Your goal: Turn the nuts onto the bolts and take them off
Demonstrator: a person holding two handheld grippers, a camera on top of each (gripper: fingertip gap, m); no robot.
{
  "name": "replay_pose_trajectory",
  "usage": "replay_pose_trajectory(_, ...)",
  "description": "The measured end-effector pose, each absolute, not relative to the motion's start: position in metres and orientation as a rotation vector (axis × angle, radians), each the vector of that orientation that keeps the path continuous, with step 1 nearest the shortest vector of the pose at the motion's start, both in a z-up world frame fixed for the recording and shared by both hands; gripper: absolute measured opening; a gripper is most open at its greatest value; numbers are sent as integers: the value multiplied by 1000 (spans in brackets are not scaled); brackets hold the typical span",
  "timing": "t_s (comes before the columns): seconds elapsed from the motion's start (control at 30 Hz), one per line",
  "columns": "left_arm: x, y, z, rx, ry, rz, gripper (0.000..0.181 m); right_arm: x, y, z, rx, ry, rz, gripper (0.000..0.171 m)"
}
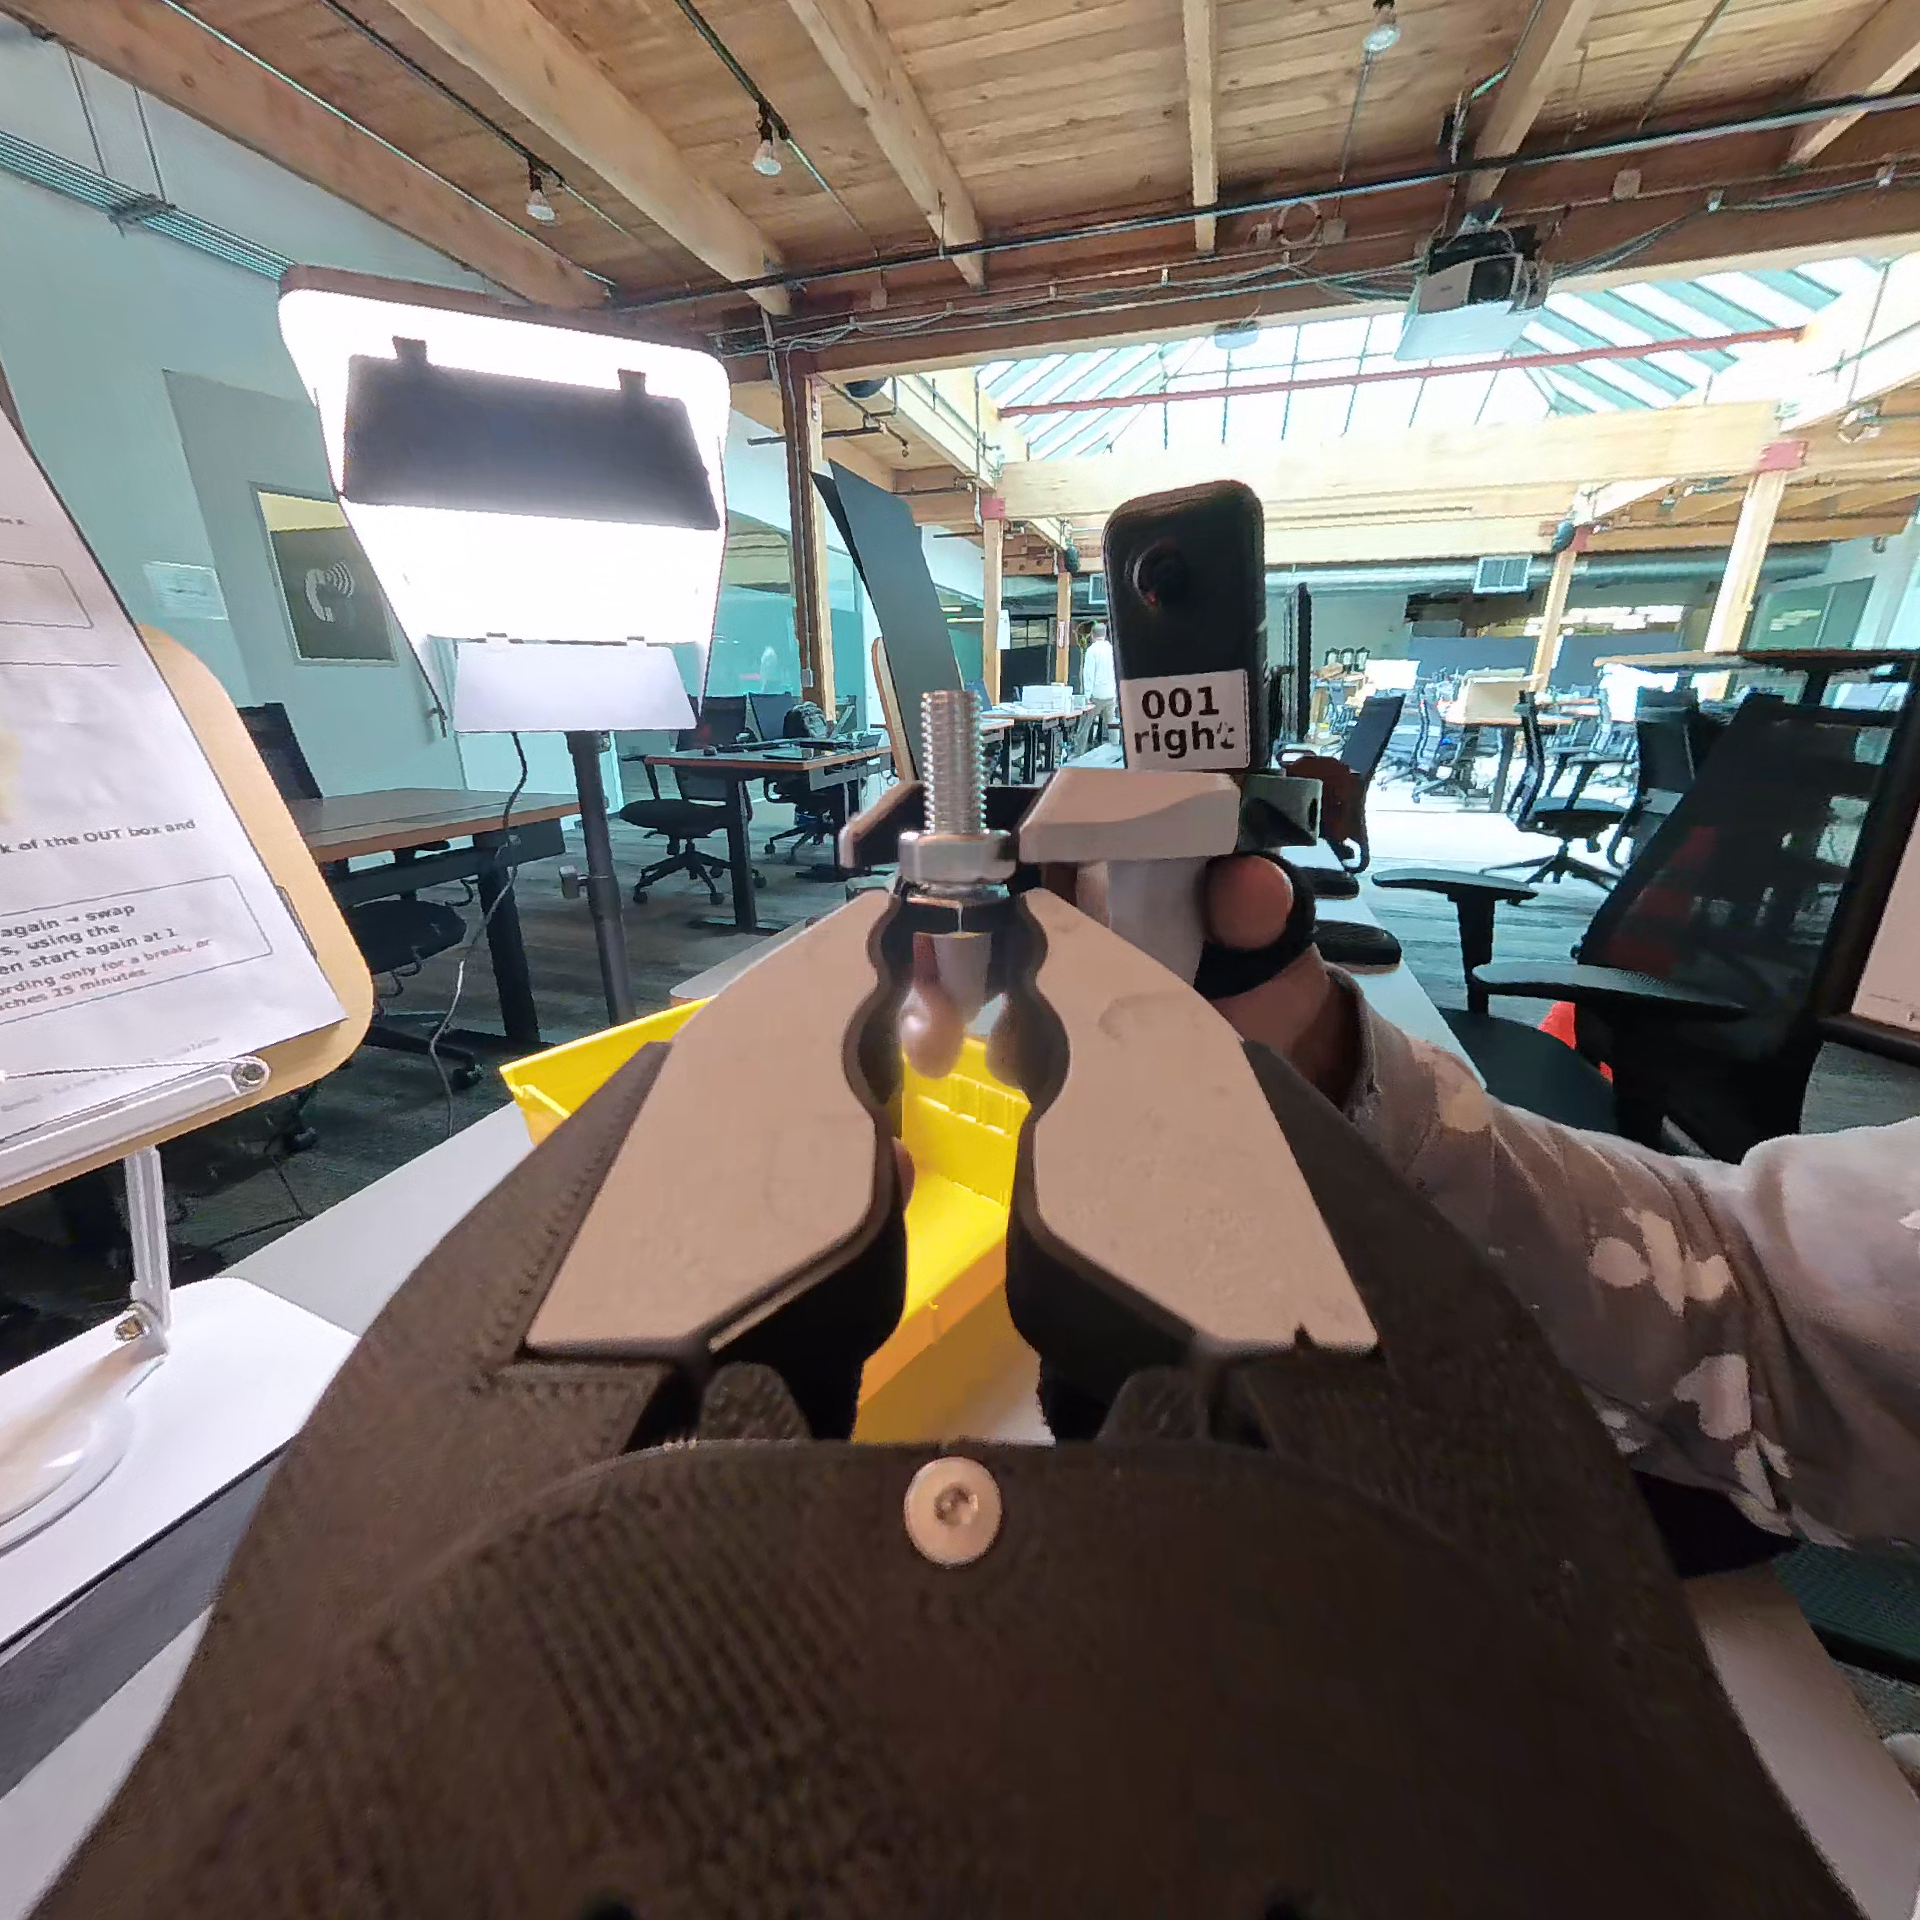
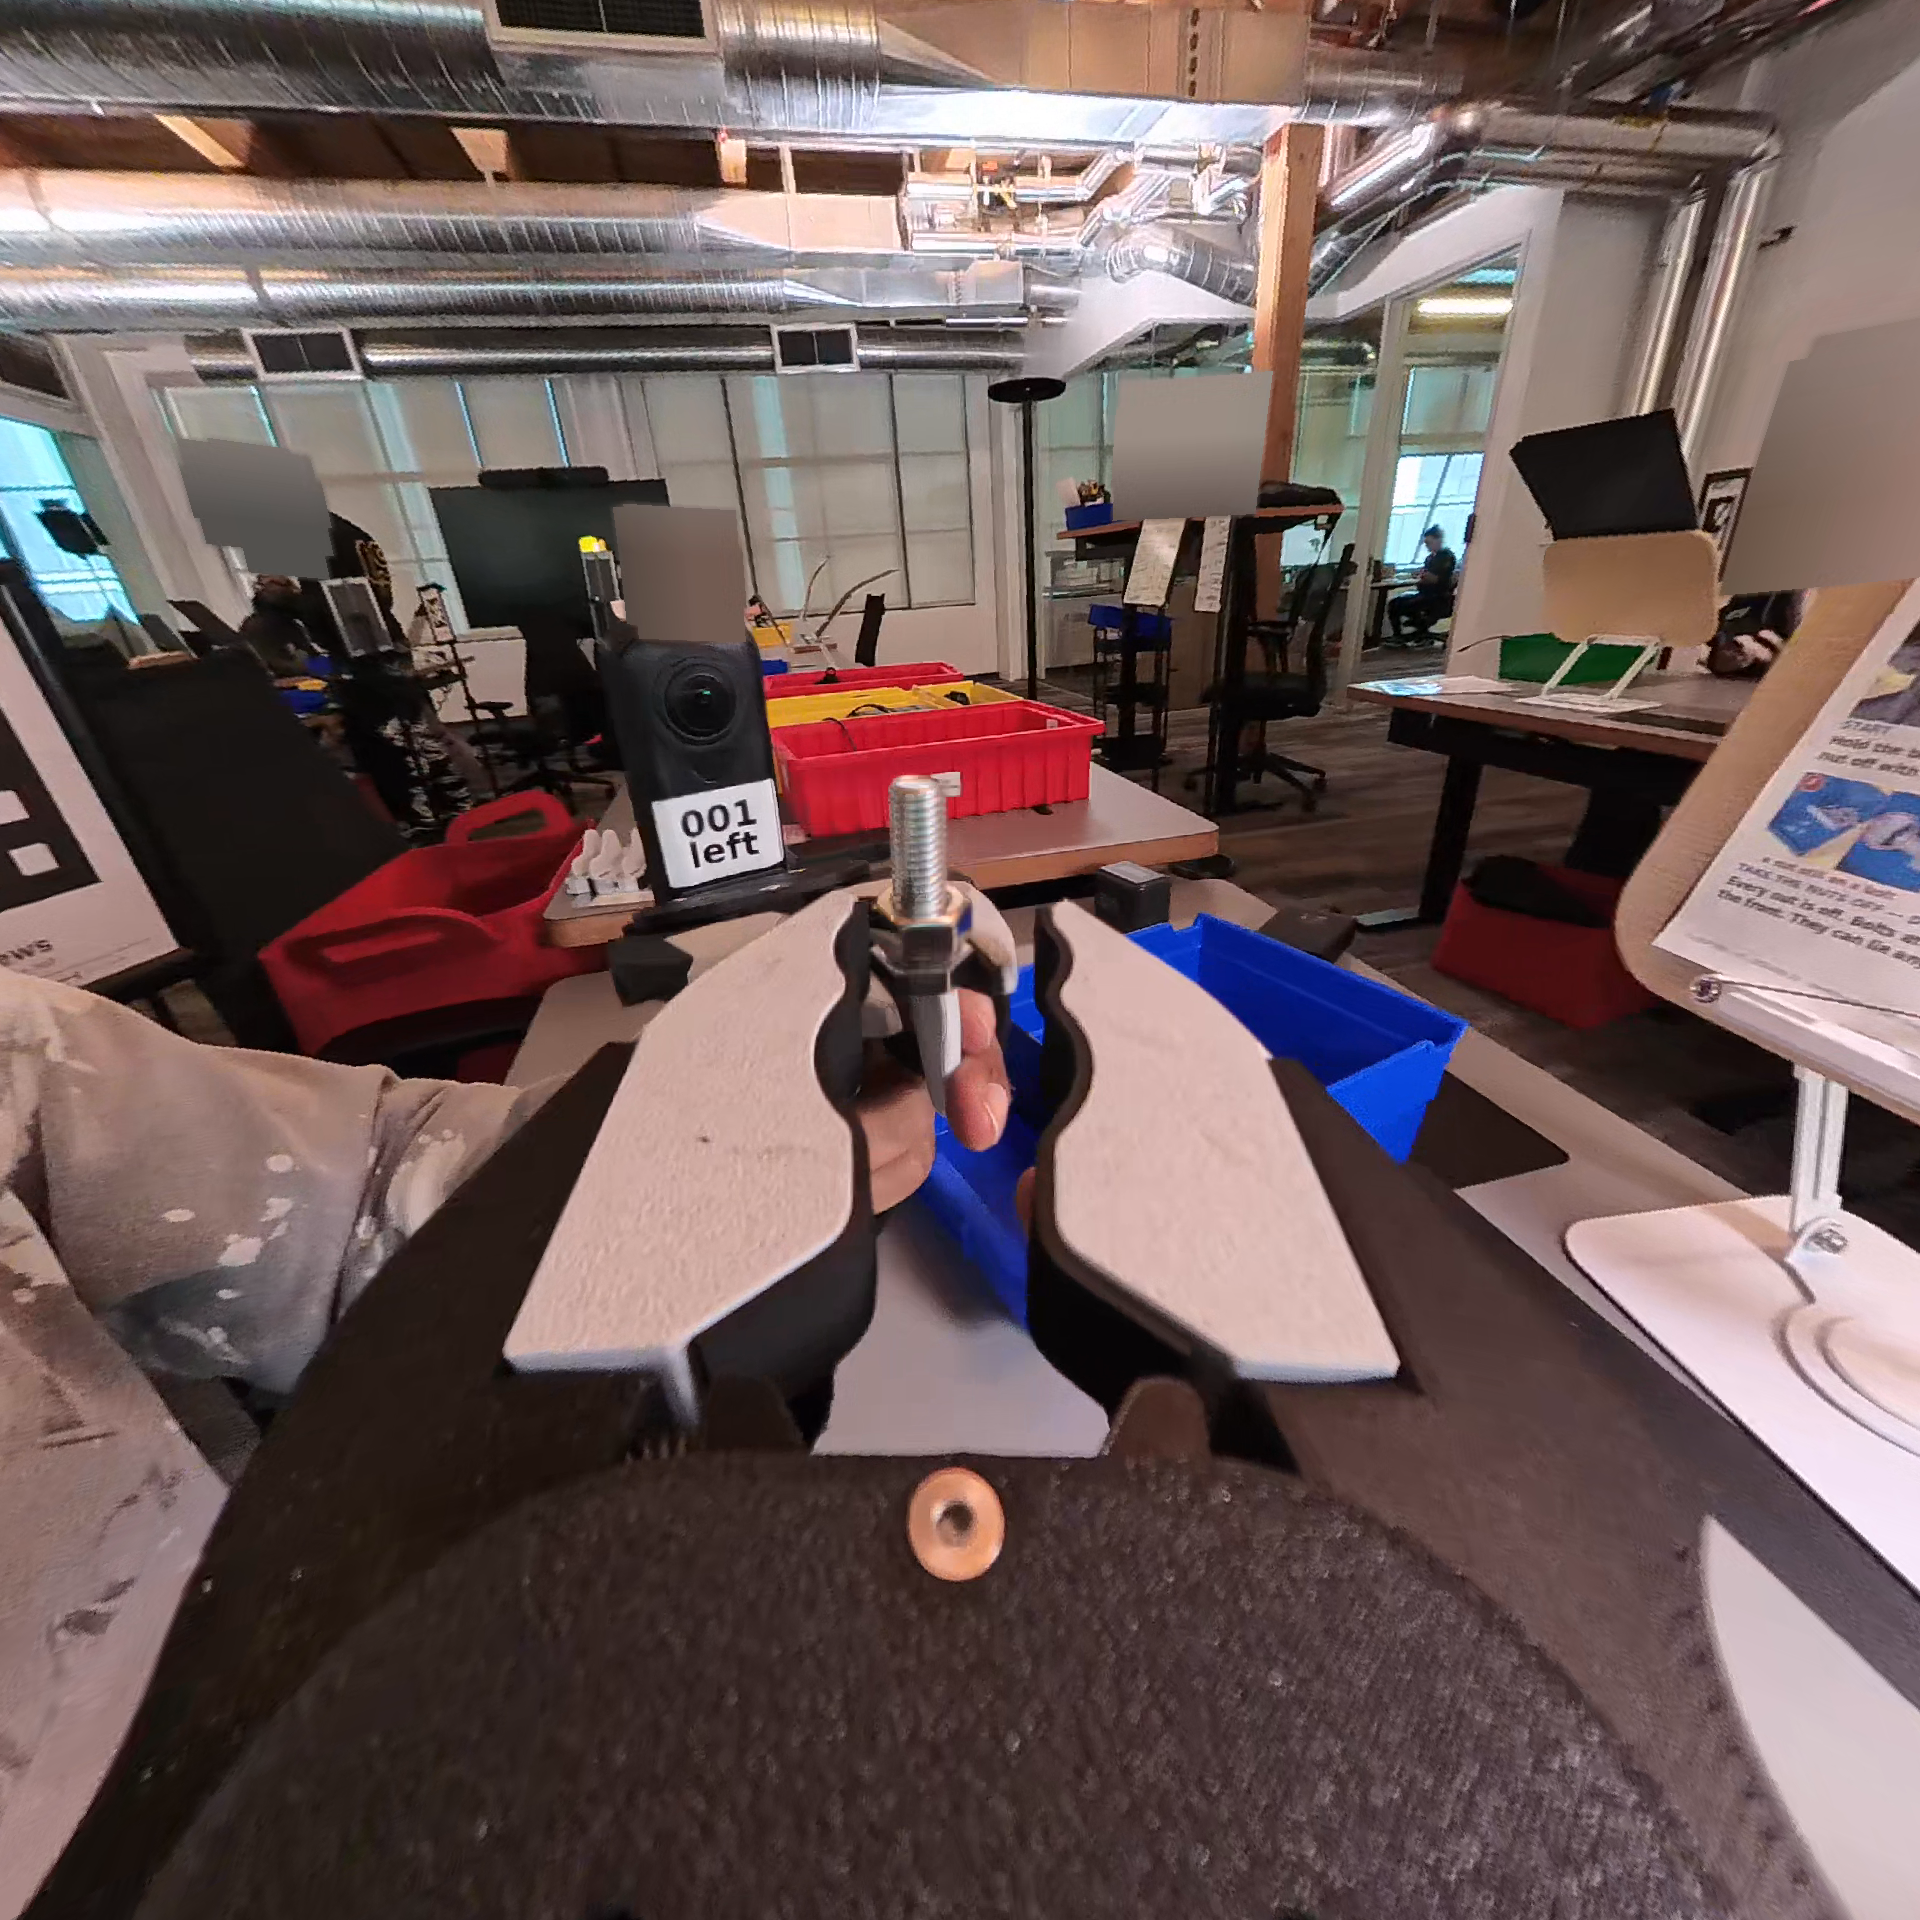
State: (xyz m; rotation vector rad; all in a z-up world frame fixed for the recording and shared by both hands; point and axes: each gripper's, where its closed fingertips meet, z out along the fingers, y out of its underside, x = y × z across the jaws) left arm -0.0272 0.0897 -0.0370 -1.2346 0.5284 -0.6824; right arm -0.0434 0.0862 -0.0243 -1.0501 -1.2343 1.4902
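Bolt [image 1: 951, 764], a threaded silver steel one, stood upright, its head clamped in the tips of the left gripper [image 1: 951, 920], a silver hexagonal nut [image 1: 954, 854] sitting low on the shank just above them. The right gripper [image 2: 951, 925] met it from the opposite side, fingers apart, one at the nut, the other clear. Bare thread rose free above. A yellow plastic bin [image 1: 956, 1195] and blue plastic bin [image 2: 1309, 997] lay beneath.

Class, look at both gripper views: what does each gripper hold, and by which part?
The left gripper holds the bolt by its head, thread pointing up. The right gripper is around the nut on that bolt; whether it grips cannot be told.
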Motion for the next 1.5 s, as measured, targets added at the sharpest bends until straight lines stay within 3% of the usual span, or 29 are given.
replay_pose_trajectory(0.13, -36, 86, -28, -1203, 511, -698, 19, -32, 113, -21, -1085, -1133, 1429, 13)
replay_pose_trajectory(0.4, -30, 87, -33, -1221, 528, -681, 18, -47, 84, -23, -1043, -1198, 1458, 30)
replay_pose_trajectory(0.53, -36, 82, -25, -1194, 522, -704, 18, -35, 112, -18, -1086, -1076, 1466, 9)
replay_pose_trajectory(0.73, -34, 87, -31, -1219, 523, -687, 18, -42, 84, -16, -1030, -1168, 1498, 28)
replay_pose_trajectory(0.87, -30, 85, -31, -1214, 531, -690, 18, -42, 86, -16, -1029, -1152, 1502, 30)
replay_pose_trajectory(0.9, -31, 82, -28, -1196, 538, -711, 18, -40, 95, -15, -1060, -1108, 1503, 14)
replay_pose_trajectory(0.97, -32, 80, -25, -1197, 533, -708, 18, -33, 114, -14, -1077, -1039, 1448, 7)
replay_pose_trajectory(1.27, -26, 84, -32, -1227, 547, -688, 19, -43, 83, -15, -1024, -1157, 1469, 33)
replay_pose_trajectory(1.33, -30, 85, -31, -1220, 524, -694, 19, -41, 87, -15, -1037, -1155, 1495, 31)
replay_pose_trajectory(1.37, -31, 82, -28, -1201, 527, -725, 19, -39, 97, -14, -1064, -1103, 1470, 13)
replay_pose_trajectory(1.5, -32, 82, -27, -1208, 531, -696, 18, -34, 101, -11, -1054, -1088, 1484, 22)
